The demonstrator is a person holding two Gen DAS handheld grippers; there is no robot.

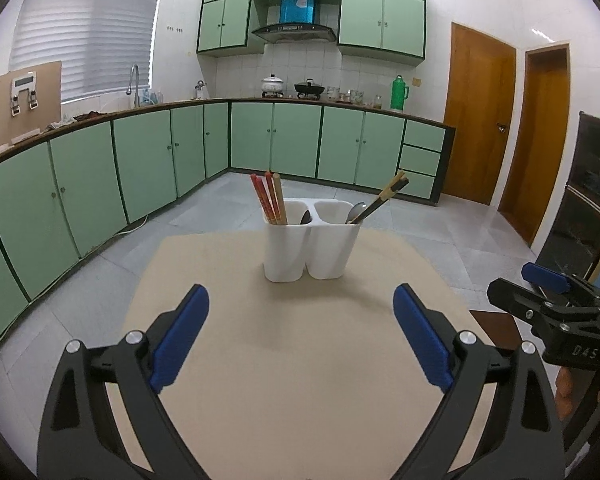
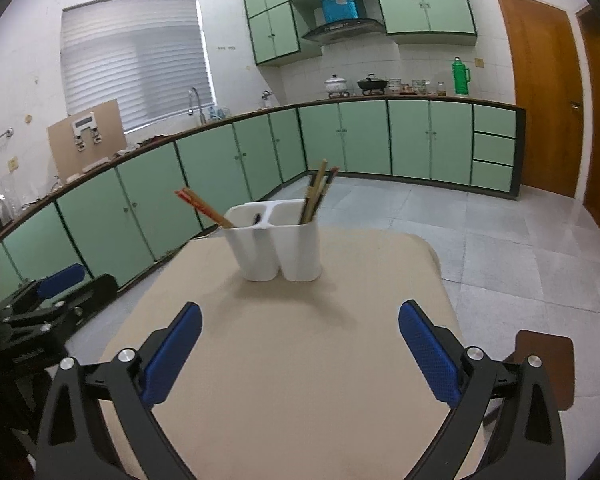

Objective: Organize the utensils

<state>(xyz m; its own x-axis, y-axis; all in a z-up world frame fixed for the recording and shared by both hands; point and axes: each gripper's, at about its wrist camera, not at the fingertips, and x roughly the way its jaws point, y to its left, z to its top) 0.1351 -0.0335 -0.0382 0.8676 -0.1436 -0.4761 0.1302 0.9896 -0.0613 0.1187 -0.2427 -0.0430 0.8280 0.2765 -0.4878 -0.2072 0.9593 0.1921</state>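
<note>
A white two-compartment utensil holder (image 1: 312, 240) stands upright near the far edge of a beige table (image 1: 300, 360). Its left compartment holds red and tan chopsticks (image 1: 269, 200) and a dark spoon (image 1: 305, 218). Its right compartment holds dark and tan chopsticks (image 1: 384, 198) and a silver spoon (image 1: 355, 212). My left gripper (image 1: 300, 336) is open and empty, short of the holder. My right gripper (image 2: 300, 352) is open and empty, also short of the holder (image 2: 276, 240), where the red chopsticks (image 2: 204, 206) lean left. Each gripper shows at the edge of the other's view (image 1: 548, 296) (image 2: 56, 292).
Green kitchen cabinets (image 1: 140, 160) run along the left and back walls with a counter, sink and stove pots. Wooden doors (image 1: 476, 112) are at the right. A brown stool seat (image 2: 548, 364) stands by the table's right side. Grey tiled floor surrounds the table.
</note>
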